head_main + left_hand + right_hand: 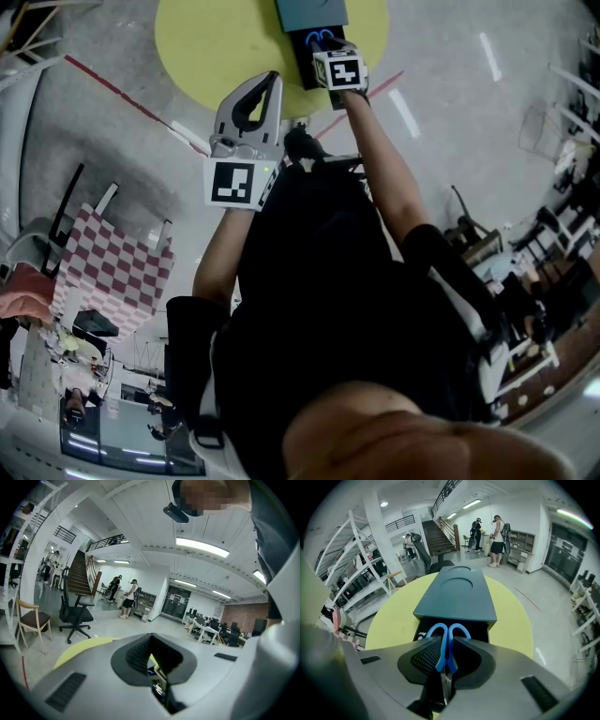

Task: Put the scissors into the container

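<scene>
Overhead, the left claw is lifted away from the round yellow table, its jaws pressed together with nothing between them. Further right, the right claw is clenched on the blue-handled scissors, gripping both handles side by side. The finger loops point forward and the blades point back toward the hand. The loops sit at the black open front of the dark teal container, which stands on the table and has a round recess in its top.
</scene>
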Demonstrator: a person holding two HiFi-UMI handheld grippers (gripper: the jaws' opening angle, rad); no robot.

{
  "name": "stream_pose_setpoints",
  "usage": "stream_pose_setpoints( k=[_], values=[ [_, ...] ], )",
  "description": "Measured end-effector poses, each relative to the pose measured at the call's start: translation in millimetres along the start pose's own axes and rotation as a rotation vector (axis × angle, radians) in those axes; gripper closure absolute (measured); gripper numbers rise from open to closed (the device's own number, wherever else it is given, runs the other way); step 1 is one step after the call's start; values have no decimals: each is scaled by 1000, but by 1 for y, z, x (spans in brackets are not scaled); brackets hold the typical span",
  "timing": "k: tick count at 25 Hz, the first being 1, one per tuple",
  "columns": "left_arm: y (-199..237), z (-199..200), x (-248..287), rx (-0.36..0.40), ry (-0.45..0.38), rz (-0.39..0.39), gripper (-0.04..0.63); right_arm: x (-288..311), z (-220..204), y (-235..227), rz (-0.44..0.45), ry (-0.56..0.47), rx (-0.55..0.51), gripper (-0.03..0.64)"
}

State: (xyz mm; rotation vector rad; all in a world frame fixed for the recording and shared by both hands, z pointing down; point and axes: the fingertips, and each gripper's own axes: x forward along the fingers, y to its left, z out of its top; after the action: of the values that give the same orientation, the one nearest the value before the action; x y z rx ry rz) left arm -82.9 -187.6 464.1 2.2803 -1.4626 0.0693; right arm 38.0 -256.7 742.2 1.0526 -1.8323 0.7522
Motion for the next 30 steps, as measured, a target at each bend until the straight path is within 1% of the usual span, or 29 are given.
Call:
stream_pose_setpoints(
  k=[2,12,13,17,18,20,21,25,28,30],
  values=[
    [1,0,-1,-5,0,2,598,3,0,-4,-19,24,-13,535],
    [9,2,3,-4,9,7,598,20,-2,-5,-37,116,-20,535],
    [9,3,4,-5,10,7,598,21,-2,-4,-29,124,-15,535],
    [11,1,5,-5,16,7,598,29,-10,15,54,171,39,535],
    [12,0,6,-7,18,8,598,31,-10,12,43,174,34,535],
    [13,0,6,-9,20,9,598,33,-7,-5,-29,167,-6,535],
    [13,0,6,-9,20,9,598,33,-7,-9,-46,165,-16,535],
    [13,0,7,-8,22,11,598,35,-9,-9,-38,171,-12,535],
    [12,-2,7,-9,25,10,598,35,-9,1,8,168,12,535],
    [12,-3,6,-10,25,9,598,35,-8,-5,-24,161,-5,535]
  ],
)
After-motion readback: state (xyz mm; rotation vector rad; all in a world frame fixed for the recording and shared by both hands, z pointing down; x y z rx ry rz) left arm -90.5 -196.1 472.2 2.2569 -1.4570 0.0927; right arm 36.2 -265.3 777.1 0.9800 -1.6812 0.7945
